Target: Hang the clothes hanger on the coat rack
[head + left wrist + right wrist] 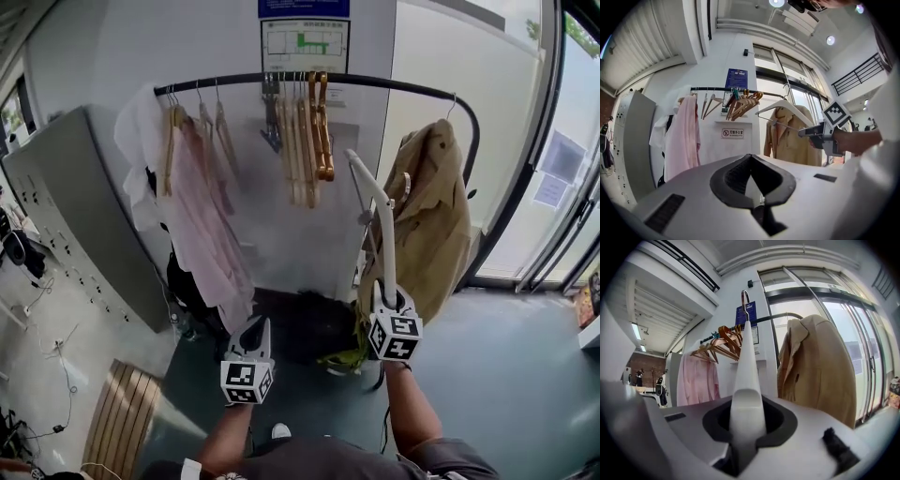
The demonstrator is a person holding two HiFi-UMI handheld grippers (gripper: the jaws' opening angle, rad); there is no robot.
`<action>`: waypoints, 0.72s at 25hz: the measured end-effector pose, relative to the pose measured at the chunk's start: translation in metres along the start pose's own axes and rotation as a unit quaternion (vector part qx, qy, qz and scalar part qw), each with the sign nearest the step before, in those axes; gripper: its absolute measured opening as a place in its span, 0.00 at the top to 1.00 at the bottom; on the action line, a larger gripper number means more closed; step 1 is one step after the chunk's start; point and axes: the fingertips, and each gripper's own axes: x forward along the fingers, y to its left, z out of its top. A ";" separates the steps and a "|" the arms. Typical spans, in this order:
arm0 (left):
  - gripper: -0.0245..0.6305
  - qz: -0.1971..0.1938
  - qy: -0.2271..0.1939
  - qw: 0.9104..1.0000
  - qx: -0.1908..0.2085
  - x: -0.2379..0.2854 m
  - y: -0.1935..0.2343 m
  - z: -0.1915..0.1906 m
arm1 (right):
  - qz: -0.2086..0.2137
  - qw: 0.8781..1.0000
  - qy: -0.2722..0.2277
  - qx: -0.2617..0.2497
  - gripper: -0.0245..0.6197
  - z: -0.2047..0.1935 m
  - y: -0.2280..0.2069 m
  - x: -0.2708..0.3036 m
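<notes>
My right gripper (388,298) is shut on the end of one arm of a white plastic hanger (377,208). The hanger rises towards the coat rack's black rail (394,84), its metal hook below the rail and beside the tan coat (433,211). In the right gripper view the white hanger (745,357) runs straight out from between the pads of the right gripper (747,420), with its hook just under the rail (780,316). My left gripper (254,330) hangs lower and to the left, shut and holding nothing. The left gripper view shows the left gripper (752,180) with its pads together.
On the rail hang several wooden hangers (305,141), a pink garment (208,220) and a white one. A grey locker cabinet (75,216) stands at the left, and glass doors (553,159) at the right. A slatted wooden board (127,412) lies on the floor.
</notes>
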 end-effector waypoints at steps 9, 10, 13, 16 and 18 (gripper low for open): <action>0.95 -0.024 0.000 1.000 -0.002 0.017 0.035 -0.002 | 0.007 1.000 0.015 0.013 0.85 0.067 0.004 0.090; 0.95 -0.026 0.001 1.000 -0.004 0.018 0.037 -0.004 | 0.006 1.000 0.015 0.010 0.85 0.078 0.003 0.099; 0.95 -0.030 0.002 1.000 -0.008 0.019 0.041 -0.008 | 0.004 1.000 0.017 0.007 0.85 0.106 -0.002 0.123; 0.95 -0.030 0.002 0.999 -0.011 0.021 0.049 -0.009 | -0.002 1.000 0.021 0.005 0.85 0.132 -0.010 0.143; 0.95 -0.028 0.002 1.000 -0.012 0.022 0.054 -0.009 | -0.012 1.000 0.022 0.001 0.85 0.149 -0.014 0.151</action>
